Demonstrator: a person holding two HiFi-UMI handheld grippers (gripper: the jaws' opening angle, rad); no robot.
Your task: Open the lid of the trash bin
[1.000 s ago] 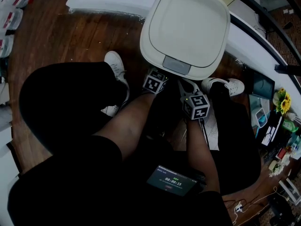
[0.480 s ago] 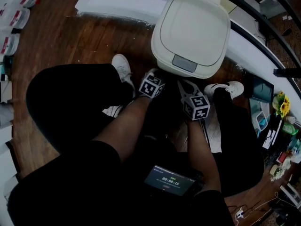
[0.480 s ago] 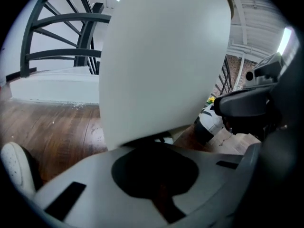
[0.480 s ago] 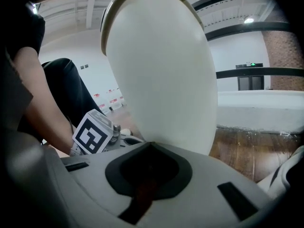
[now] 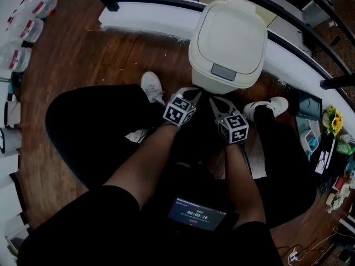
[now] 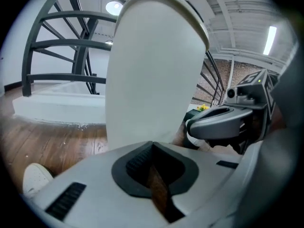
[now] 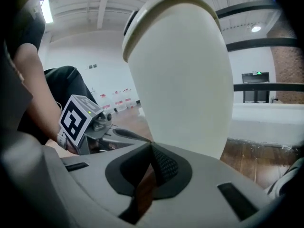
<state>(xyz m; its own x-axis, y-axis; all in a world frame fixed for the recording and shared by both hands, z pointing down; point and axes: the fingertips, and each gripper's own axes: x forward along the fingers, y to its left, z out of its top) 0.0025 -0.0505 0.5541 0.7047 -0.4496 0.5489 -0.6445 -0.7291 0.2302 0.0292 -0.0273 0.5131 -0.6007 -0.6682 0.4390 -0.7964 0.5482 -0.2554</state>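
Head view: left gripper (image 5: 194,94) and right gripper (image 5: 213,100), both pressed together on nothing, low before the trash bin (image 6: 152,84), lid (image 5: 230,33) down.

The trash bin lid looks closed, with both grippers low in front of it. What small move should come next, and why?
Probably raise the right gripper toward the grey tab at the front edge of the lid. The lid is down, and both the right gripper and the left gripper are shut, empty and facing the trash bin wall below that tab.
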